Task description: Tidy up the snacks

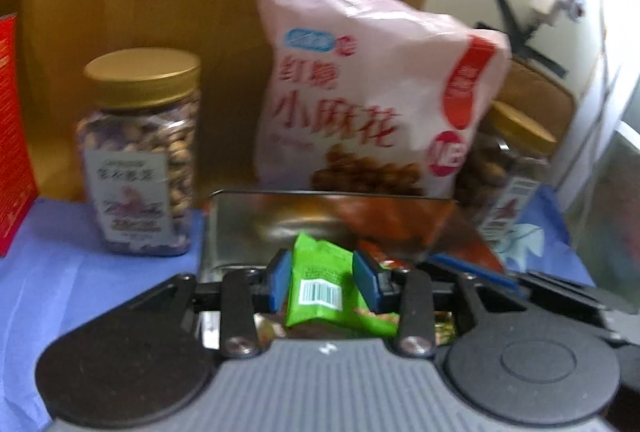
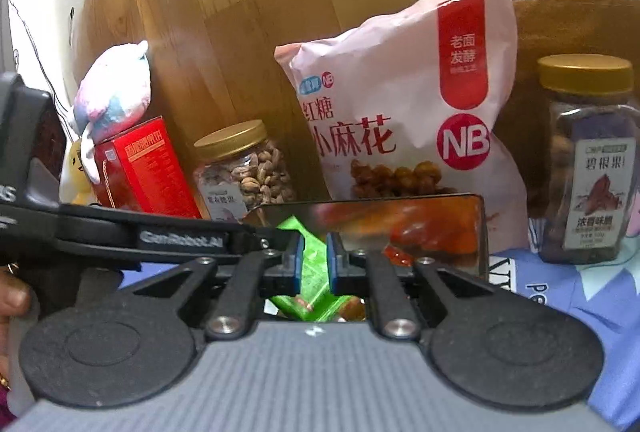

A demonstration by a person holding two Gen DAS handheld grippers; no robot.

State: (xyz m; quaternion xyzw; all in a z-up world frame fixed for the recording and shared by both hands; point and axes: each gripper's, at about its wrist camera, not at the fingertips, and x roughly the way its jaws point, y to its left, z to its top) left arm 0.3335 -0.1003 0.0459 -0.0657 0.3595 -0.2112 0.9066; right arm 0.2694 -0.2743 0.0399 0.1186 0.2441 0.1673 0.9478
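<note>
Two wrist views over a tabletop (image 1: pixel 60 272) draped in a blue-violet cloth with printed lettering. A wood-grain panel (image 2: pixel 224 11) stands behind the goods, against a pale wall crossed by strips of black tape.

Left gripper (image 1: pixel 323 278): the blue-padded fingers (image 1: pixel 280 278) pinch a green snack packet (image 1: pixel 320 284), barcode facing the camera, just above an open shiny metal tin (image 1: pixel 240 224) whose wall mirrors orange and red wrappers.

Right gripper (image 2: pixel 313 264): the fingers (image 2: pixel 296 264) stand nearly together, pinching a thin green packet (image 2: pixel 314 272) over the same tin (image 2: pixel 476 232), where more small packets lie. The other gripper's arm crosses the left of this view, with part of a person's hand (image 2: pixel 14 302) at the edge.

Behind the tin a large pink snack bag (image 2: pixel 400 111) stands upright against the panel. A gold-lidded jar of nuts (image 1: pixel 140 155) stands on the cloth at the left, and a second gold-lidded jar (image 2: pixel 592 159) at the right. A red box (image 2: pixel 140 171) stands at the far left, with a plush toy (image 2: pixel 116 91) resting on it.
</note>
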